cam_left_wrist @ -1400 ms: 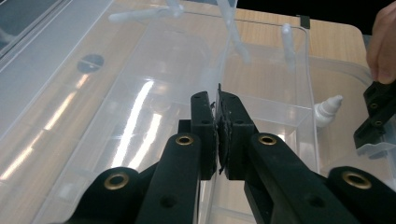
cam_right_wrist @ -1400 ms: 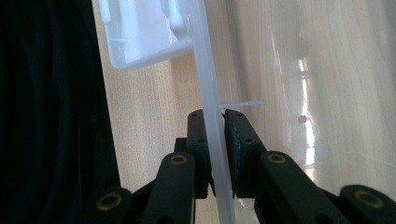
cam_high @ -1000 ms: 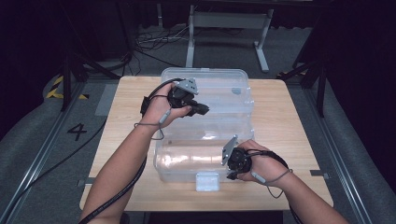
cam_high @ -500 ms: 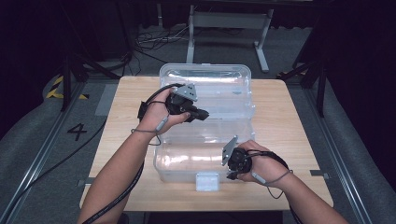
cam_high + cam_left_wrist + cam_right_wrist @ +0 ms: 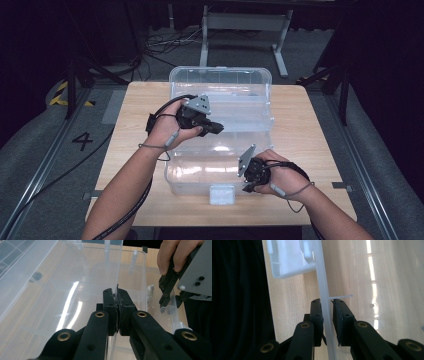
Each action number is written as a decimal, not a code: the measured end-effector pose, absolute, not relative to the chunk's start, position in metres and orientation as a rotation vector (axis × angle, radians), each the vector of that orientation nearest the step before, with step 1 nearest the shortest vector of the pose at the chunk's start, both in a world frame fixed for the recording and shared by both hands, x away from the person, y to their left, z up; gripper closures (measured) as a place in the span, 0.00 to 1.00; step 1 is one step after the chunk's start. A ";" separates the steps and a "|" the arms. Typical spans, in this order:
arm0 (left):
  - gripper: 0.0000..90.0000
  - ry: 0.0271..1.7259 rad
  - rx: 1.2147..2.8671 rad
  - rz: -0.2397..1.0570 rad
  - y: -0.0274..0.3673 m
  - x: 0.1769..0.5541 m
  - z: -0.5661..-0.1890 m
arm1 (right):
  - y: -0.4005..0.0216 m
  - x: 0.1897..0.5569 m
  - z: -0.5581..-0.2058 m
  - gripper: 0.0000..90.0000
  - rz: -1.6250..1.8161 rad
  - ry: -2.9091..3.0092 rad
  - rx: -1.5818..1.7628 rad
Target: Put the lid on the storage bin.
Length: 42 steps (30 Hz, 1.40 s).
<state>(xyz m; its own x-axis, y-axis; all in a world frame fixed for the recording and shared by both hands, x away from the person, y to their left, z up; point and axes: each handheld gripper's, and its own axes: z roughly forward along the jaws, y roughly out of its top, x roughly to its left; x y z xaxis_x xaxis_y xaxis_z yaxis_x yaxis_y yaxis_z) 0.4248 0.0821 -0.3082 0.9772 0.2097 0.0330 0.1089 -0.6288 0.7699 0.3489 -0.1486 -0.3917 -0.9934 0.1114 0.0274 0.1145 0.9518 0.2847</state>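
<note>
A clear plastic storage box (image 5: 200, 172) lies on the wooden table (image 5: 310, 130), and its clear lid (image 5: 235, 95) stretches behind it. My left gripper (image 5: 219, 128) is over the middle and shut on the thin edge of the lid (image 5: 117, 270), with the pads pressed together on it (image 5: 117, 293). At the box's near right, my right gripper (image 5: 246, 188) straddles the front rim (image 5: 324, 285). Its jaws have just been opening: the rim stands between them (image 5: 326, 302) with a gap at one pad. The left gripper view shows the right gripper (image 5: 170, 290) farther off, in a hand.
A white latch (image 5: 222, 194) hangs at the front of the box, near the table's front edge; the same latch (image 5: 287, 262) lies beyond the right jaws. Metal stand legs (image 5: 240, 30) and cables (image 5: 160, 45) lie on the floor behind the table.
My left gripper has moved a little toward the person's side with the lid edge still in it. The right hand has stayed where it was.
</note>
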 end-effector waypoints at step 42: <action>0.97 0.203 2.258 0.162 0.082 0.394 -0.316 | -0.186 0.337 -0.338 0.97 -0.768 -3.085 -0.288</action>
<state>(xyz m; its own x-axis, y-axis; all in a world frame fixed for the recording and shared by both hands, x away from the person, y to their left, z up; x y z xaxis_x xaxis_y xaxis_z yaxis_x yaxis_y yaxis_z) 0.3937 0.0816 -0.3161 0.9785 0.2004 0.0485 0.0914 -0.6324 0.7692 0.3367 -0.1858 -0.3376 -0.9824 0.1866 -0.0052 0.1624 0.8681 0.4691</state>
